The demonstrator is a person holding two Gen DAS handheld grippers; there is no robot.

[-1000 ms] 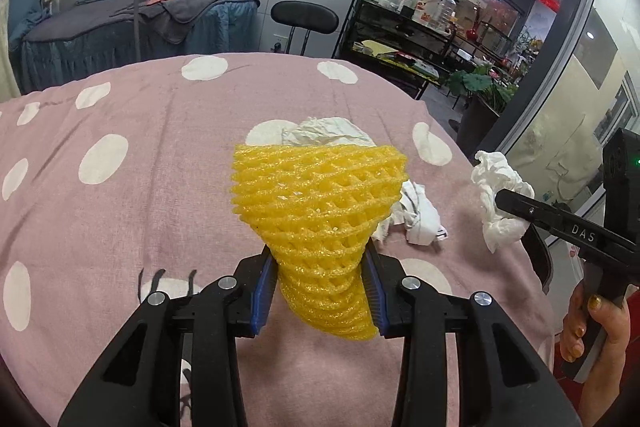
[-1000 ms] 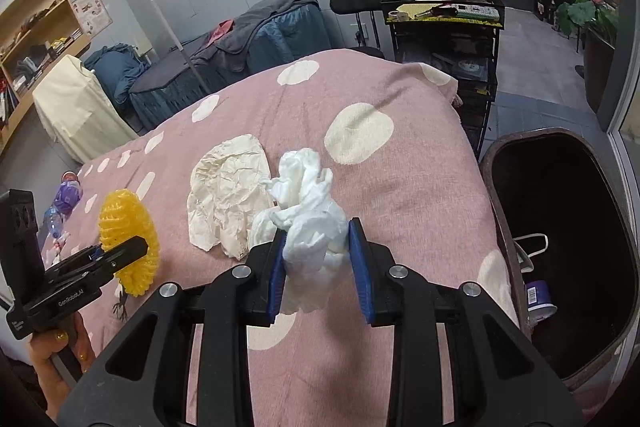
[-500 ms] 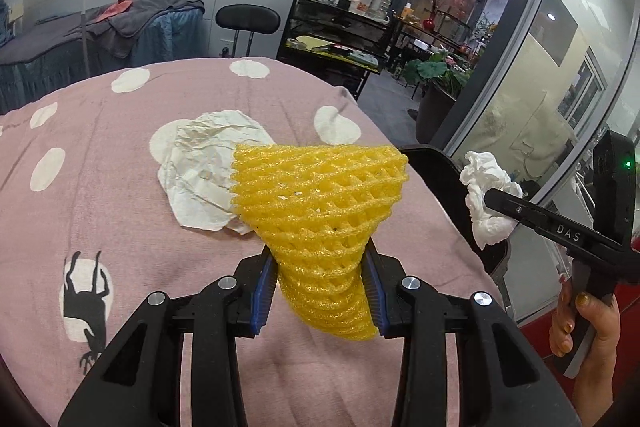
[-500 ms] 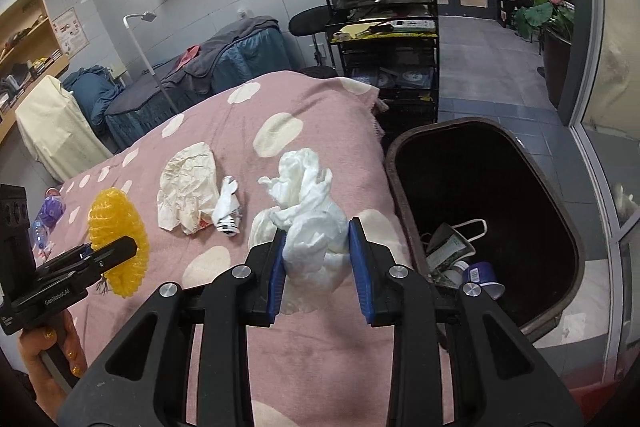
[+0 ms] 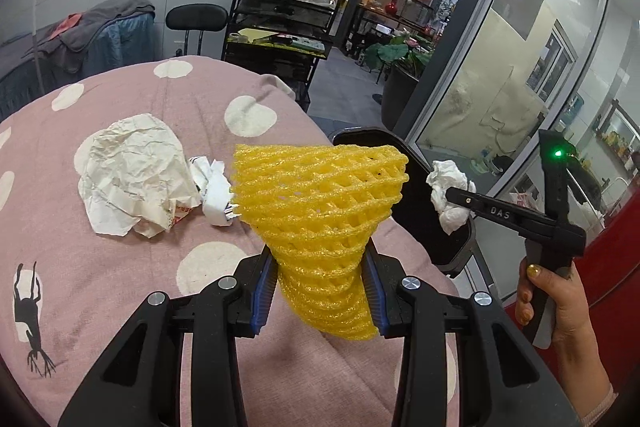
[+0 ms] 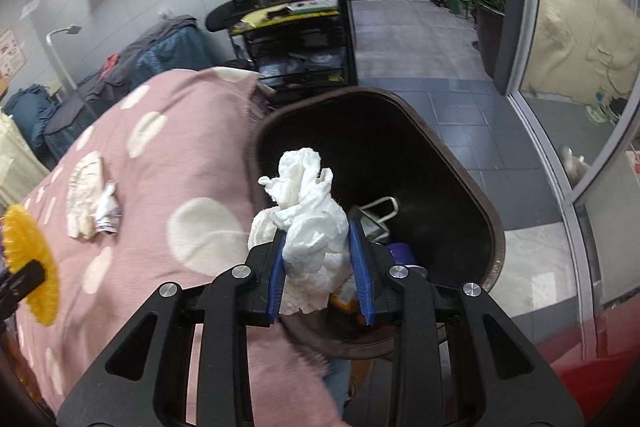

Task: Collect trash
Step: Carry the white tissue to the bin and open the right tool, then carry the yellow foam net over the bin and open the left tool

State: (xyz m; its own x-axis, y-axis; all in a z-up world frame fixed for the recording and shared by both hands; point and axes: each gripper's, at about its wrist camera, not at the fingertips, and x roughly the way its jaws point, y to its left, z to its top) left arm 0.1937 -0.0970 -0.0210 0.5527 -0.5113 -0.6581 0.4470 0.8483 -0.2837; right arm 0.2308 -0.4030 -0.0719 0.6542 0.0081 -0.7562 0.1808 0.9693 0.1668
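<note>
My left gripper (image 5: pixel 320 287) is shut on a yellow foam fruit net (image 5: pixel 320 203) and holds it above the pink dotted tablecloth (image 5: pixel 120 287). My right gripper (image 6: pixel 318 267) is shut on a crumpled white tissue (image 6: pixel 308 211), held over the near rim of the dark trash bin (image 6: pixel 472 195); it also shows in the left wrist view (image 5: pixel 450 199) over the bin (image 5: pixel 416 203). A crumpled paper wrapper (image 5: pixel 132 175) and a small white scrap (image 5: pixel 214 195) lie on the cloth.
The bin holds several discarded items, among them a purple cup (image 6: pixel 402 253). A black wire cart (image 6: pixel 296 39) and a stool (image 5: pixel 196 19) stand behind the table. A glass partition (image 6: pixel 560 107) runs along the right. The net also shows at far left in the right wrist view (image 6: pixel 28 259).
Both grippers have swung right toward the bin. The right gripper with the tissue has moved from over the table's edge to above the bin's opening. Both stay shut.
</note>
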